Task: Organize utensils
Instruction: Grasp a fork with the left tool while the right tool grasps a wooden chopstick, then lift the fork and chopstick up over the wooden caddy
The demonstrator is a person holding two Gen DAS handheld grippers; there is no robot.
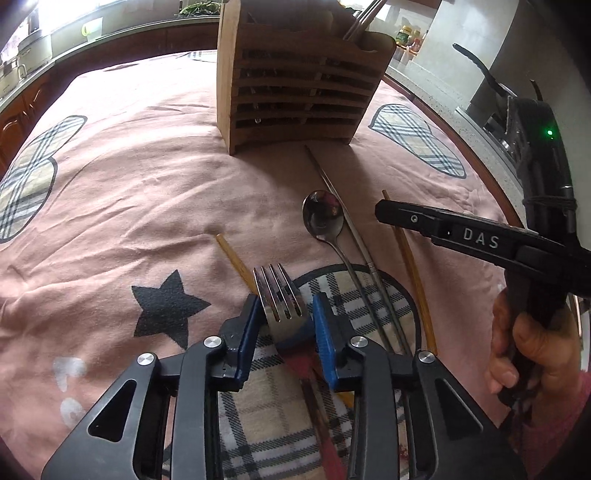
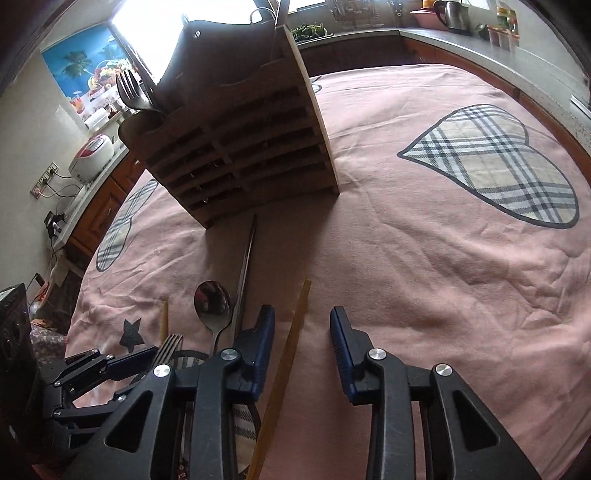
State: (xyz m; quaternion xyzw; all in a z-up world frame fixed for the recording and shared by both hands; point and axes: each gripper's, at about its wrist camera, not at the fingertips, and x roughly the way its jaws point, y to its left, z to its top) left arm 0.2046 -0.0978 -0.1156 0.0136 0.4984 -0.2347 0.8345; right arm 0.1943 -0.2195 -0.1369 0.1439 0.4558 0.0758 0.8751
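Observation:
A wooden slatted utensil holder (image 1: pixel 301 85) stands on the pink cloth; it also shows in the right wrist view (image 2: pixel 240 147) with a fork and utensils in it. My left gripper (image 1: pixel 284 314) is open, its blue pads on either side of a steel fork (image 1: pixel 279 299) that lies on the cloth. A steel spoon (image 1: pixel 323 216), a steel chopstick (image 1: pixel 343 214) and two wooden chopsticks (image 1: pixel 408 258) lie nearby. My right gripper (image 2: pixel 303 328) is open above a wooden chopstick (image 2: pixel 291 339), which lies between its fingers. The spoon (image 2: pixel 212 302) and the fork (image 2: pixel 168 347) lie to its left.
The pink tablecloth (image 2: pixel 424 277) has plaid heart patches and a black star (image 1: pixel 168 306). Kitchen counters with jars, a kettle (image 2: pixel 452 14) and a rice cooker (image 2: pixel 94 155) ring the table. The right gripper's body (image 1: pixel 480 240) and hand show at the right of the left wrist view.

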